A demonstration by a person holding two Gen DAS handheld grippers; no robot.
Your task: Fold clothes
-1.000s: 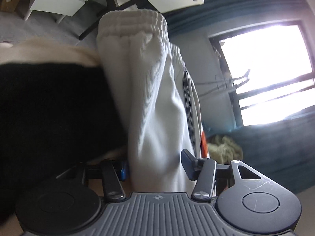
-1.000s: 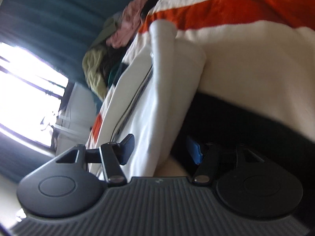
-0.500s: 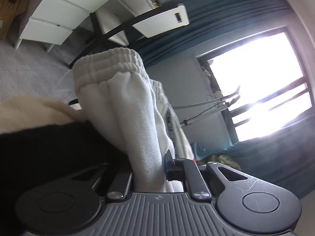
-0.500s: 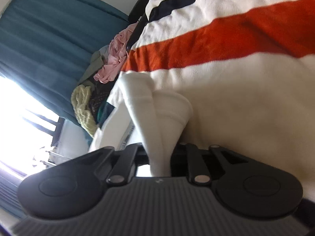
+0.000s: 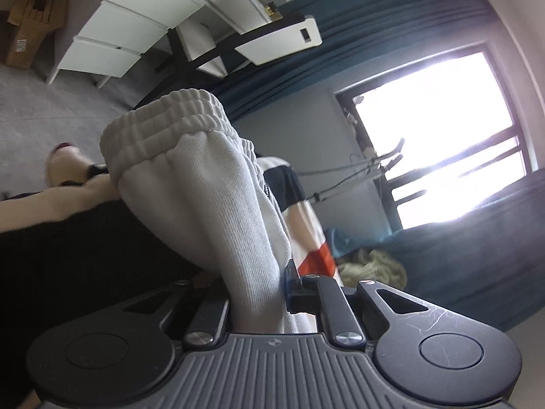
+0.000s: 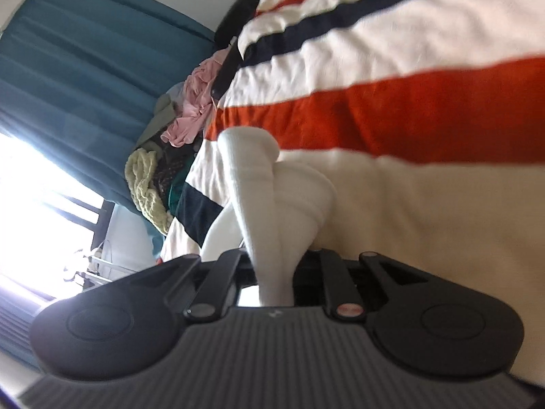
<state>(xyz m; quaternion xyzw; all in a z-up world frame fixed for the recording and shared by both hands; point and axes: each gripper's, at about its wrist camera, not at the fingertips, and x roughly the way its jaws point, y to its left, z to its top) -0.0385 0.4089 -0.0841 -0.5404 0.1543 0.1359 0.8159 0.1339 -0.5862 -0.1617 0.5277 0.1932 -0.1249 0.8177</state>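
Bedroom: teal curtains (image 5: 391,34), bright window (image 5: 439,136), white drawer unit (image 5: 129,34) on grey floor.

White sweatpants (image 5: 211,204) are held up between both grippers, off any surface as far as these views show. Elastic waistband (image 5: 163,129) bunched at the far end in the left wrist view.
- Left gripper (image 5: 259,293): jaws closed on a thick fold of the white sweatpants, fabric filling the gap.
- Right gripper (image 6: 276,272): jaws clamped on a rolled white bundle (same ribbed knit, probably the other end, but the link between views isn't visible).

Right behind the bundle hangs or lies a striped cloth (image 6: 408,112) in cream, orange and navy. Further out, a heap of other clothes (image 6: 163,156), pink and yellow-green, against the curtain.

Handling, my read: soft heavy-ish knit, limp, no stiffness, so it sags between grips and drapes wherever unsupported. Not slippery; ribbing gives good bite. Best holds are the waistband corners or hem edges (thick, seamed). A mid-panel pinch like the current ones bunches layers and makes a flat fold harder.

Can't tell the fold stage from here.
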